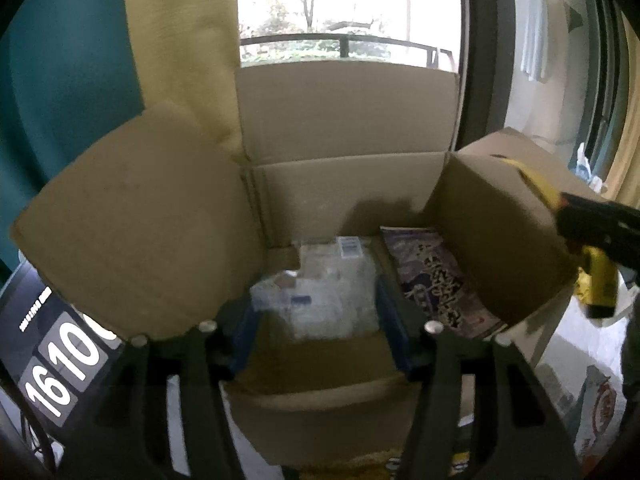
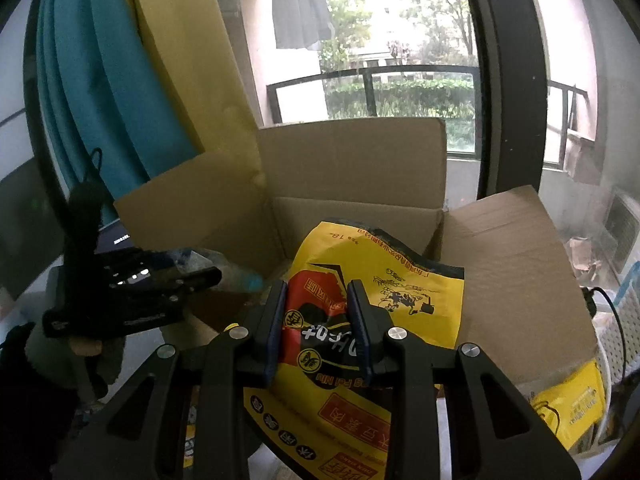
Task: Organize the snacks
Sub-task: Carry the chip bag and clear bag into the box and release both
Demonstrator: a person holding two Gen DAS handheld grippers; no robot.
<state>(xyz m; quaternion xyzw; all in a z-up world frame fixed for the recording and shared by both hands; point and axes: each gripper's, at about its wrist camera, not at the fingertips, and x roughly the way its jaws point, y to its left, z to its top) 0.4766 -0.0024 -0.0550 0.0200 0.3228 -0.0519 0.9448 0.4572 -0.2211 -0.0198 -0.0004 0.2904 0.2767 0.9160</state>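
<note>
An open cardboard box (image 1: 348, 184) fills the left wrist view, flaps up. On its floor lie a clear plastic packet (image 1: 332, 292) and, to the right, a purple printed snack bag (image 1: 436, 276). My left gripper (image 1: 320, 312) hangs over the near wall, open, its blue pads either side of the clear packet without squeezing it. My right gripper (image 2: 316, 320) is shut on a yellow and red snack bag (image 2: 380, 280), held just short of the box (image 2: 352, 216). That bag (image 1: 596, 284) and the right gripper (image 1: 600, 232) show beside the box's right flap. The left gripper (image 2: 160, 284) reaches in from the left.
A dark screen with large white digits (image 1: 60, 360) sits left of the box. Teal (image 2: 92, 92) and yellow curtains hang behind, with a window and balcony railing (image 2: 372, 76) beyond. Another yellow packet (image 2: 572, 404) lies at the right, and a white printed bag (image 1: 596, 404) below the right flap.
</note>
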